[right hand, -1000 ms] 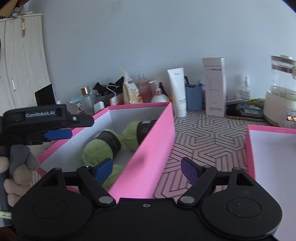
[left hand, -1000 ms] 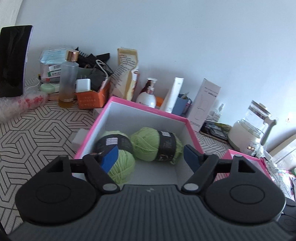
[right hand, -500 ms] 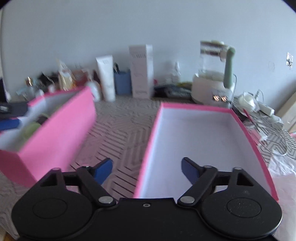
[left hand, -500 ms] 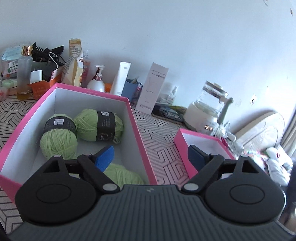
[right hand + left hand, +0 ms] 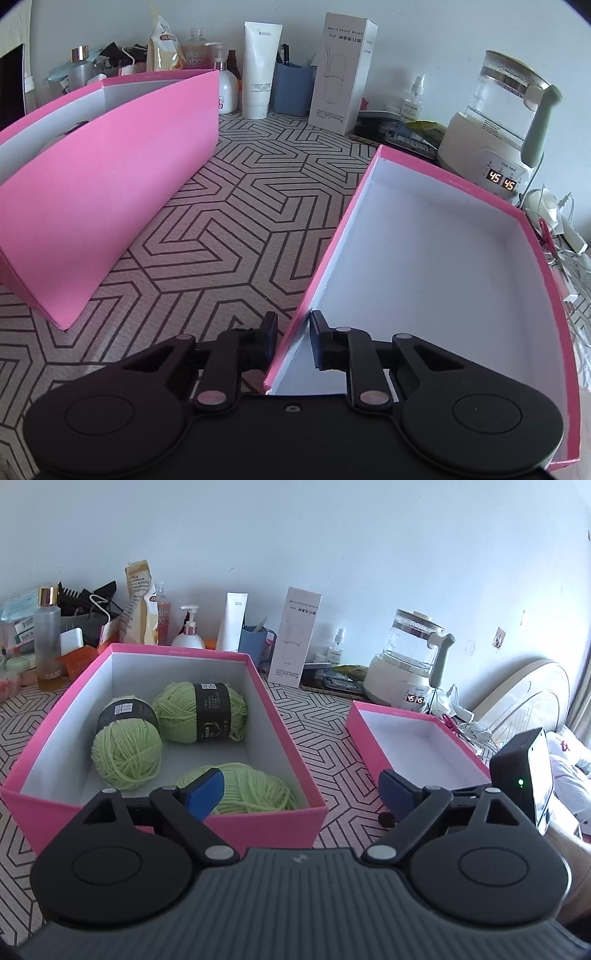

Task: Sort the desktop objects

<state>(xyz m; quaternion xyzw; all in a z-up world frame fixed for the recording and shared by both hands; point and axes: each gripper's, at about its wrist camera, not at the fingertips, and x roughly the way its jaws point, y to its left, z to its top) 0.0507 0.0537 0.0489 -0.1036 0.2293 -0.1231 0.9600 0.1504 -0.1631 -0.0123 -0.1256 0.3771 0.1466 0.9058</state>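
A deep pink box (image 5: pixel 291 746) holds three balls of light green yarn (image 5: pixel 127 751), two of them with black labels. The box also shows at the left of the right wrist view (image 5: pixel 110 177). Its shallow pink lid (image 5: pixel 364 734) lies upside down to the right, white inside. My left gripper (image 5: pixel 295 794) is open and empty, above the near right corner of the box. My right gripper (image 5: pixel 293 330) is shut on the left wall of the lid (image 5: pixel 332 251), near its front corner. The right gripper's body shows at the right of the left wrist view (image 5: pixel 524 775).
The table has a geometric-patterned cover (image 5: pixel 236 206). Along the wall stand a glass kettle on a white base (image 5: pixel 495 122), a white carton (image 5: pixel 341 74), a blue pen cup (image 5: pixel 293 86), a white tube (image 5: pixel 260 70), pump bottles and clutter. Cables (image 5: pixel 565 236) lie right of the lid.
My right gripper swung from the box to the lid, came down and shut on the lid's left wall. My left gripper pulled back and up from the box, still open.
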